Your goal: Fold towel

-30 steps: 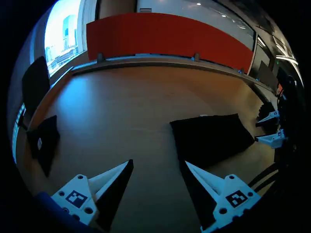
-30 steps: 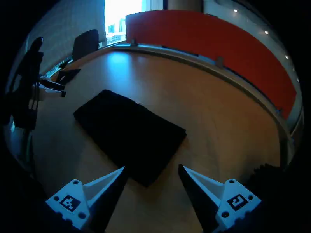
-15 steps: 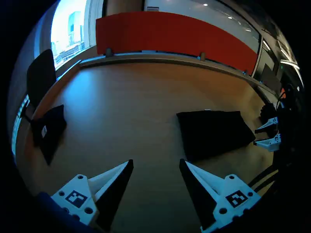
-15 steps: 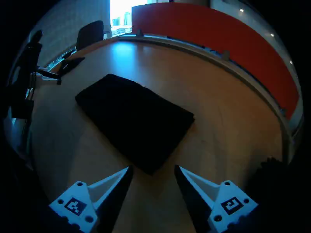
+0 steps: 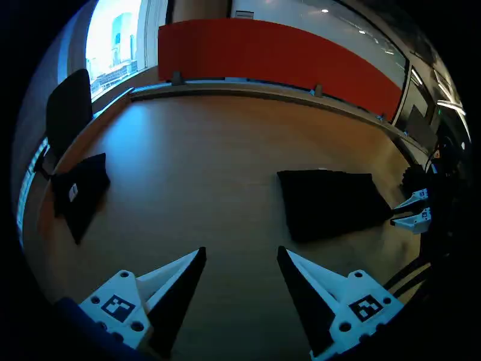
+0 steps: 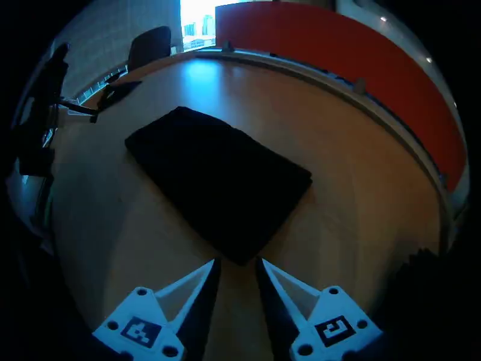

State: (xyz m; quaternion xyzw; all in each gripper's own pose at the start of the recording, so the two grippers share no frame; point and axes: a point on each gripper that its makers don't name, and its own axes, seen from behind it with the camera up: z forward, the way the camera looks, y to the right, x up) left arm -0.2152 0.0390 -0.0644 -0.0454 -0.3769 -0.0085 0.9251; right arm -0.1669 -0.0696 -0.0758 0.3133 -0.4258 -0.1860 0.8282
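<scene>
Wooden table [image 5: 198,156], dark towel [image 6: 216,174] flat on it: right gripper [image 6: 237,283] has narrowed to a slit just short of the near corner, gripping nothing; left gripper [image 5: 240,271] stays spread, empty, so corner pinch likely next.

Towel [image 6: 222,186]: uniformly black; fold lines and layer count cannot be resolved. Dark cloth [image 5: 78,192] far left of the towel: kind unclear, white tag too small to read. Right gripper [image 5: 393,216] beside the towel: body lost in shadow.
</scene>
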